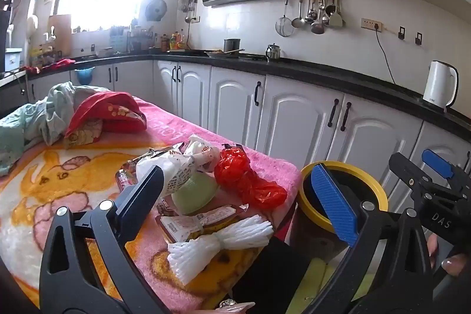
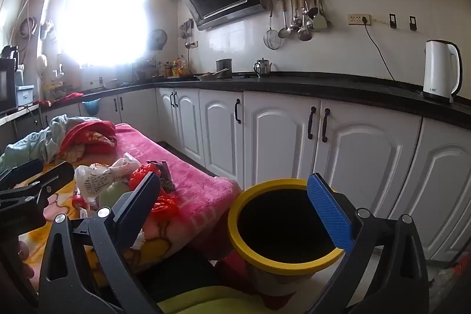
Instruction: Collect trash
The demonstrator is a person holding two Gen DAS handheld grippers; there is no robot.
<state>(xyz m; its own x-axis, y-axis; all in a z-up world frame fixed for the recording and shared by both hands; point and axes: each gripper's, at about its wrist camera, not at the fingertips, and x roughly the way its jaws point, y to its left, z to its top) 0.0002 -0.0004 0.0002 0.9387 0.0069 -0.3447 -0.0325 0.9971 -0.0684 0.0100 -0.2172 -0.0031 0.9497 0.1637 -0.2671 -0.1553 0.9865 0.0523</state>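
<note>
Trash lies piled on a pink and yellow blanket [image 1: 59, 196]: a red plastic bag [image 1: 247, 178], a white printed bag [image 1: 176, 164], a green bowl [image 1: 194, 193], a brown wrapper [image 1: 200, 222] and a white foam net [image 1: 217, 246]. A yellow-rimmed bin [image 1: 379, 190] stands right of the blanket; it also shows in the right wrist view [image 2: 282, 225]. My left gripper [image 1: 238, 196] is open and empty above the pile. My right gripper [image 2: 235, 214] is open and empty, over the bin's near left rim. The red bag [image 2: 159, 202] sits behind its left finger.
Bundled red and green cloth [image 1: 88, 114] lies at the blanket's far end. White cabinets [image 2: 279, 137] under a black counter run along the right. A white kettle [image 2: 441, 72] stands on the counter. The right gripper [image 1: 435, 181] shows at the left wrist view's right edge.
</note>
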